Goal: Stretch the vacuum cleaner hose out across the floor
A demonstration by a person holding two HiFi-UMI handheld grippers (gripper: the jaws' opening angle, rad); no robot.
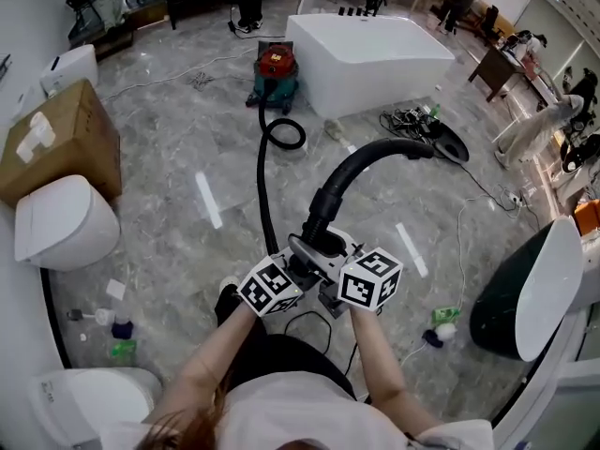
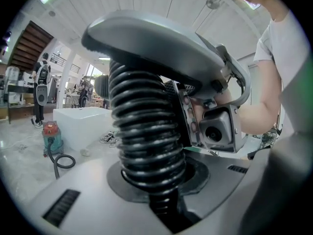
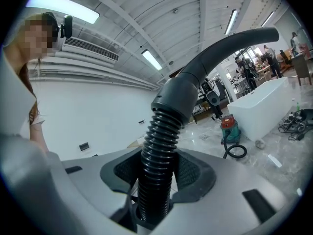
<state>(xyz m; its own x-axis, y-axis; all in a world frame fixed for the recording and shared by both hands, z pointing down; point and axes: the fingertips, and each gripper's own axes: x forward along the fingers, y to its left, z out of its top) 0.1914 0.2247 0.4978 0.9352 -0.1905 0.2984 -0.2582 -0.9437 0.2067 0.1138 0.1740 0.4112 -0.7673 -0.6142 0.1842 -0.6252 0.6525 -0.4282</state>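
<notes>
Left gripper and right gripper side by side, both clamped on near end of hose; hose trails far to vacuum cleaner.

Grey marble floor; white bathtub at 12 o'clock; cardboard box at 10 o'clock; white toilet at 9 o'clock; ceiling strip lights.

open floor runs ahead to the vacuum cleaner; a toilet and a box crowd the left, a bathtub and loose cables block the far right.
</notes>
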